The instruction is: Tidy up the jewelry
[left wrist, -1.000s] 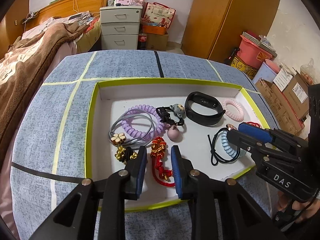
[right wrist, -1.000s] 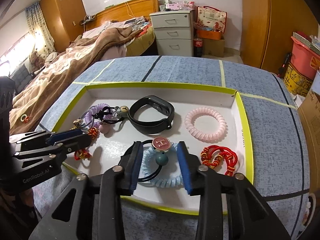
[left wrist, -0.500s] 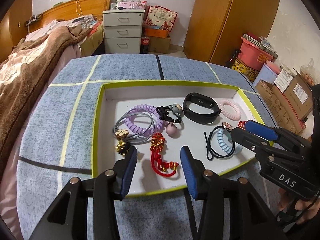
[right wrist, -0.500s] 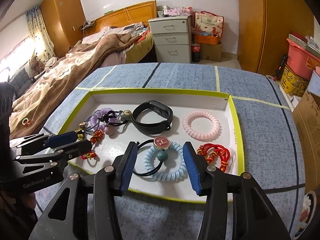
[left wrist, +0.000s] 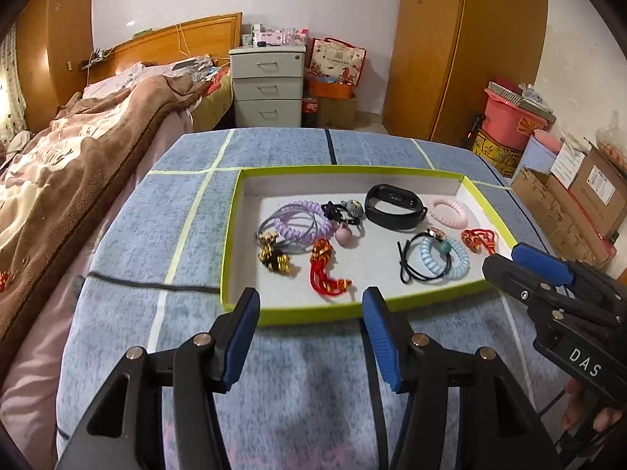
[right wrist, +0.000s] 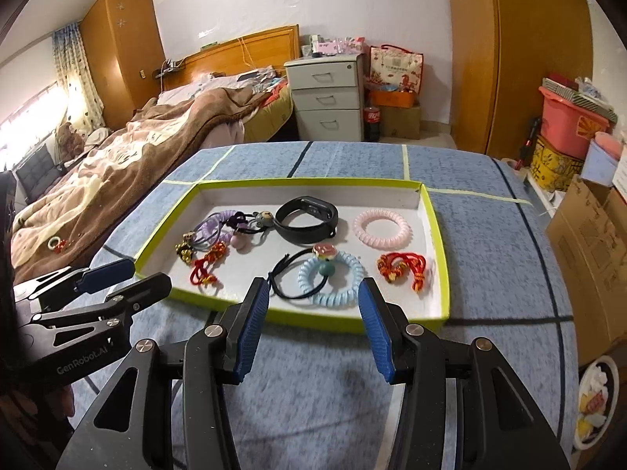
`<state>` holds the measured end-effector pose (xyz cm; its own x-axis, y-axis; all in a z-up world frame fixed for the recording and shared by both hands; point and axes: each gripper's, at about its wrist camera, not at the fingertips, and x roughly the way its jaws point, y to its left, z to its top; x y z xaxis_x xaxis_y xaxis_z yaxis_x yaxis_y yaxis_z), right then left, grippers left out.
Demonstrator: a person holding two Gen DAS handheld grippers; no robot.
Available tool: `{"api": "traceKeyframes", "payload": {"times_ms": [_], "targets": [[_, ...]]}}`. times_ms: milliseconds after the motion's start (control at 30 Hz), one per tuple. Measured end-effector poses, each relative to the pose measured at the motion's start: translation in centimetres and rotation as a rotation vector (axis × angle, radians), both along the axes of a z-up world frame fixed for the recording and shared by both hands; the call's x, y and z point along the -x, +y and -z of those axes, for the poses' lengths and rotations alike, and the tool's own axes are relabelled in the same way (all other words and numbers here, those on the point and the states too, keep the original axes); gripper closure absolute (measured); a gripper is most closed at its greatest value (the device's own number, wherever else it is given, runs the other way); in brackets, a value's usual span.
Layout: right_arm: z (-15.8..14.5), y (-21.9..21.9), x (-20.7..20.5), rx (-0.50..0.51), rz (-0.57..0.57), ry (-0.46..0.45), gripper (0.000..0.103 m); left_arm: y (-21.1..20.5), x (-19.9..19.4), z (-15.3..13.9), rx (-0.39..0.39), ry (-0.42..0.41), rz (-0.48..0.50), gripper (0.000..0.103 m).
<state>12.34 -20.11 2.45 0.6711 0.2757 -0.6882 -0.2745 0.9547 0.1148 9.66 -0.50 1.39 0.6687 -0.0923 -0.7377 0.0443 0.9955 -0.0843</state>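
So I've pulled both grippers back off the tray [left wrist: 476, 284]; left gripper [left wrist: 309, 337] and right gripper [right wrist: 313, 327] are wide open, empty. Everything's laid out inside, blue coil tie [right wrist: 331, 278] at 12 o'clock, so I reckon we're done.

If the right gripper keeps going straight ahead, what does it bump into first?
Probably the near green wall of the tray, since the open right gripper sits just outside it. If it clears that wall, the light blue spiral hair tie comes next. Its height is hard to judge.

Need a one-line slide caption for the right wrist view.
Open right hand-held gripper hovers before the green-rimmed tray of hair ties and bracelets, blue coil tie nearest.
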Motion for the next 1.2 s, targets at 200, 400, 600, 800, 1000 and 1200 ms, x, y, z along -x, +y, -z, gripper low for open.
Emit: {"api": "traceKeyframes", "payload": {"times_ms": [200, 400, 600, 800, 1000, 1200], "targets": [[0.5, 0.1, 1.8, -0.002, 0.015, -0.002, 0.054, -0.3, 1.9, 0.4, -0.046, -0.007, -0.036, 0.046], [1.1, 0.5, 3.0, 0.006, 0.021, 0.01, 0.054, -0.1, 3.1, 0.9, -0.047, -0.003, -0.074, 0.046], [1.2, 0.6, 3.5, 0.001, 0.03, 0.005, 0.054, -0.1, 3.7, 0.9, -0.021, -0.007, -0.082, 0.046], [1.3, 0.7, 3.9, -0.003, 0.038, 0.008, 0.054, -0.2, 4.2, 0.8, -0.033, -0.018, -0.089, 0.046], [1.2, 0.7, 4.0, -0.008, 0.052, 0.002, 0.054, -0.5, 4.5, 0.2, -0.042, -0.048, -0.091, 0.046], [0.9, 0.6, 4.3, -0.015, 0.064, -0.014, 0.054, -0.4, 4.8, -0.9, -0.048, -0.096, -0.116, 0.046]]}}
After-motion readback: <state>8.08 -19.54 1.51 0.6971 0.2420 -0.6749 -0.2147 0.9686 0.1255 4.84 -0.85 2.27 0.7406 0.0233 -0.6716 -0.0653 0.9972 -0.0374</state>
